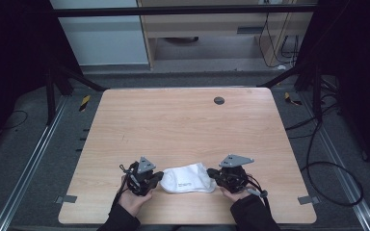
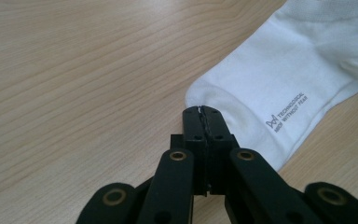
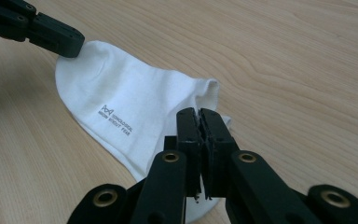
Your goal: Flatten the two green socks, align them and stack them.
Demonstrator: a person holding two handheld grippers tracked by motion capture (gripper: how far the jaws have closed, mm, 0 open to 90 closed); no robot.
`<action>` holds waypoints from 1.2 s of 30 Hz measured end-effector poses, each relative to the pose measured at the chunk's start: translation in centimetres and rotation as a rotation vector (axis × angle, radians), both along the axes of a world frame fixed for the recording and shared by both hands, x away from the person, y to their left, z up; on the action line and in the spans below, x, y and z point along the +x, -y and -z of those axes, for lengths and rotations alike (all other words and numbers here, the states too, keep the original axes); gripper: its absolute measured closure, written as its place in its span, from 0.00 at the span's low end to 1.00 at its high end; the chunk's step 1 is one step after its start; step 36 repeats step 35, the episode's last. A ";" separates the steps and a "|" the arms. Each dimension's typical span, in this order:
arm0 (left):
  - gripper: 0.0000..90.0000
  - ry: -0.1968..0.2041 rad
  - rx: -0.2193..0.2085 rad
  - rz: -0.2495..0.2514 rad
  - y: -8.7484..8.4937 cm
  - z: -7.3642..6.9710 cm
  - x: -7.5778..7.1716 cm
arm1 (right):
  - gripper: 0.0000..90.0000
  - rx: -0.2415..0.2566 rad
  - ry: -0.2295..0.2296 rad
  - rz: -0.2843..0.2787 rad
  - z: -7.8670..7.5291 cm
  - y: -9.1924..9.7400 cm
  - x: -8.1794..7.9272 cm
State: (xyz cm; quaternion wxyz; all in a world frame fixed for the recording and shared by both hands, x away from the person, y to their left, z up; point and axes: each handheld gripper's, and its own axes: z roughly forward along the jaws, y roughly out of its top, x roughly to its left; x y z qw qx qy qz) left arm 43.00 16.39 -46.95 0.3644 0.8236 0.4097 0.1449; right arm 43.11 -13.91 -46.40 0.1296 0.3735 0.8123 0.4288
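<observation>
Left gripper (image 2: 204, 112) and right gripper (image 3: 199, 114) fingers are closed on opposite ends of white cotton sock (image 1: 188, 178); thin edge holds may slip if pulled.

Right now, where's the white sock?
High view: the white sock lies at the near edge of the wooden table, centred between the left gripper and the right gripper, one at each end.

My left gripper (image 1: 157, 176) and right gripper (image 1: 213, 173) touch opposite ends of 1 white sock (image 1: 188, 179) near the table (image 1: 183, 120) edge.
</observation>
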 end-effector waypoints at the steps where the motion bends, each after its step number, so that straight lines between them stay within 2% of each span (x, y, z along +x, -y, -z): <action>1: 0.99 -0.002 0.005 0.001 0.1 0.2 0.0 | 0.97 -0.003 -0.007 0.003 0.1 0.0 0.0; 8: 0.99 -0.023 0.040 0.002 0.5 1.1 0.4 | 0.97 -0.018 -0.024 0.007 0.4 0.3 -0.2; 10: 0.93 -0.019 0.046 0.001 0.4 1.2 0.5 | 0.94 -0.048 -0.029 0.015 0.8 0.3 -0.2; 11: 0.93 -0.016 0.039 -0.002 0.4 1.3 0.5 | 0.94 -0.048 -0.029 0.015 0.8 0.3 -0.2; 12: 0.85 -0.001 0.040 -0.003 0.3 1.3 0.5 | 0.87 -0.062 -0.027 0.022 1.1 0.4 -0.2; 13: 0.81 -0.001 0.040 -0.003 0.3 1.3 0.5 | 0.87 -0.062 -0.027 0.022 1.1 0.4 -0.2; 14: 0.76 0.009 0.036 -0.005 0.3 1.2 0.5 | 0.81 -0.077 -0.024 0.032 1.3 0.4 -0.1; 17: 0.71 0.033 0.025 -0.017 0.1 1.1 0.5 | 0.78 -0.075 -0.006 0.041 1.3 0.6 0.0; 20: 0.61 0.058 0.003 -0.030 -0.3 0.7 0.5 | 0.70 -0.055 0.002 0.060 1.2 0.8 0.1; 22: 0.53 0.089 -0.016 -0.047 -1.0 0.1 0.6 | 0.59 -0.025 0.027 0.097 1.0 1.3 0.4; 23: 0.51 0.089 -0.016 -0.047 -1.0 0.1 0.6 | 0.59 -0.025 0.027 0.097 1.0 1.3 0.4; 24: 0.48 0.113 -0.045 -0.059 -1.8 -0.2 0.7 | 0.50 0.006 0.046 0.129 0.9 1.9 0.7; 27: 0.44 0.135 -0.062 -0.069 -2.7 -0.6 0.9 | 0.42 0.040 0.082 0.182 0.8 3.3 1.2; 28: 0.44 0.146 -0.075 -0.075 -3.2 -0.6 0.9 | 0.42 0.040 0.082 0.182 0.8 3.3 1.2; 30: 0.40 0.165 -0.086 -0.098 -4.5 -0.9 1.2 | 0.35 0.067 0.105 0.243 0.7 4.8 1.6; 31: 0.39 0.165 -0.086 -0.098 -4.5 -0.9 1.2 | 0.35 0.067 0.105 0.243 0.7 4.8 1.6; 33: 0.38 0.171 -0.081 -0.113 -5.5 -0.9 1.5 | 0.31 0.077 0.113 0.295 0.8 6.3 2.0; 36: 0.37 0.178 -0.069 -0.132 -6.4 -0.8 1.7 | 0.30 0.079 0.117 0.310 0.8 6.8 2.1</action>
